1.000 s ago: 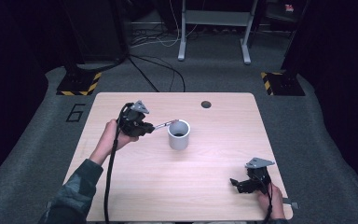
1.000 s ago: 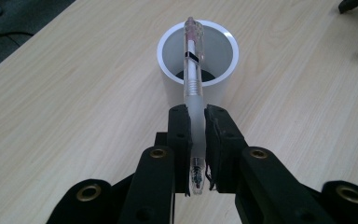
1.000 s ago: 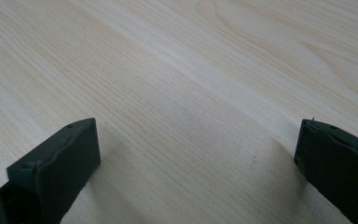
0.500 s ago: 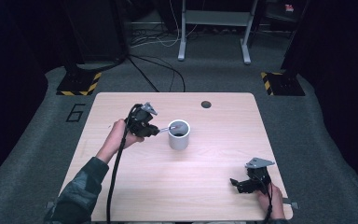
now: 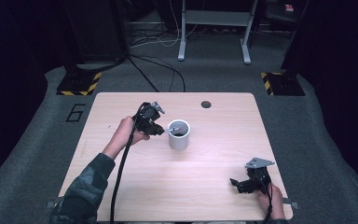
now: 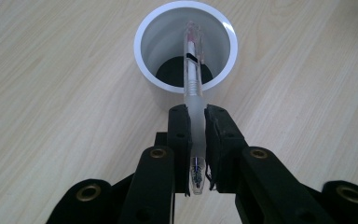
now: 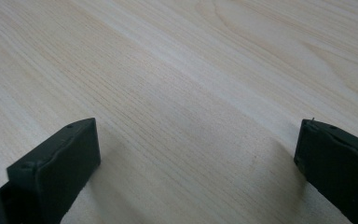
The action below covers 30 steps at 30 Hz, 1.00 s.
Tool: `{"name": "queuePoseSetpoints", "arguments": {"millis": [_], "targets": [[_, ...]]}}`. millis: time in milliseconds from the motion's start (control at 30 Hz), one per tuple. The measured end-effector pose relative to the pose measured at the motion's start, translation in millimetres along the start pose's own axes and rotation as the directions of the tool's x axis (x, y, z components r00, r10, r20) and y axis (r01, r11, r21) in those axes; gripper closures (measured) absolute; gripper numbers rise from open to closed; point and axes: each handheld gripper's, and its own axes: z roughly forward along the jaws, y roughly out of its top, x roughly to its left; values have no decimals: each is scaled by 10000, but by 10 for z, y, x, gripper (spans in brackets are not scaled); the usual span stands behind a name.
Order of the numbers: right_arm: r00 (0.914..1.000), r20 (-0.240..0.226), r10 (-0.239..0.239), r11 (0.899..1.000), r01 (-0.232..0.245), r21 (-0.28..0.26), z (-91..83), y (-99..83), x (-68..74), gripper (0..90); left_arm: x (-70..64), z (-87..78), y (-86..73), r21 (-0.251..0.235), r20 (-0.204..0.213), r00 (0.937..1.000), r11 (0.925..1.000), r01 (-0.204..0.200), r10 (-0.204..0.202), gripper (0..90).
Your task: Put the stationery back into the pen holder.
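Observation:
A white cup (image 5: 179,135) stands near the middle of the wooden table (image 5: 214,154). My left gripper (image 5: 161,130) is just left of it, shut on a clear plastic pen (image 6: 194,88). The pen's far end reaches over the cup's (image 6: 186,44) mouth and points down into it. In the left gripper view the two jaws pinch the pen's frosted grip. My right gripper (image 5: 237,183) rests low near the table's front right corner, open, with bare wood (image 7: 191,116) between its jaws.
A dark round hole (image 5: 206,104) sits near the table's far edge. Beyond the table are floor cables (image 5: 158,79), a metal stand (image 5: 214,28) and hazard-striped bases (image 5: 80,84). A person's left sleeve (image 5: 84,191) comes in from the bottom left.
My left gripper has moved right toward the cup with the pen, bringing the pen's end over the cup's mouth. The right gripper has stayed put.

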Motion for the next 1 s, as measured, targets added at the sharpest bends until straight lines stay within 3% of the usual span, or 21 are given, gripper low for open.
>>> {"name": "queuePoseSetpoints", "arguments": {"millis": [267,467,500,567,667,833,933,967,1000], "targets": [[10000,-2,-17,10000,17,-4,0,0,-1,0,29,131,79,131,102,9999,9999,84,-85,807],[10000,1,-7,10000,7,3,0,0,-1,0,62,196,96,-127,168,9996,9997,214,-212,794],[10000,0,-2,10000,2,3,0,0,0,0,68,191,100,-333,184,9993,9989,317,-311,763],[10000,-12,-9,10000,9,15,-1,0,-1,0,69,186,103,-601,286,9986,9972,453,-437,569],[10000,3,-6,10000,6,-3,0,0,-1,0,67,165,99,-952,179,9977,9932,674,-660,364],[10000,3,2,10000,-2,-3,0,0,0,0,44,33,51,-1918,171,9961,9775,884,-868,212],[10000,3,-3,10000,3,-4,0,0,0,0,6,-73,13,-2440,49,9963,9660,849,-863,167],[10000,2,-15,10000,15,-5,0,0,-1,0,-21,-134,-18,-2789,-26,9962,9567,833,-875,154],[10000,5,-6,10000,6,-5,0,0,0,0,-29,-157,-29,-2843,-114,9964,9556,769,-836,153]]}}
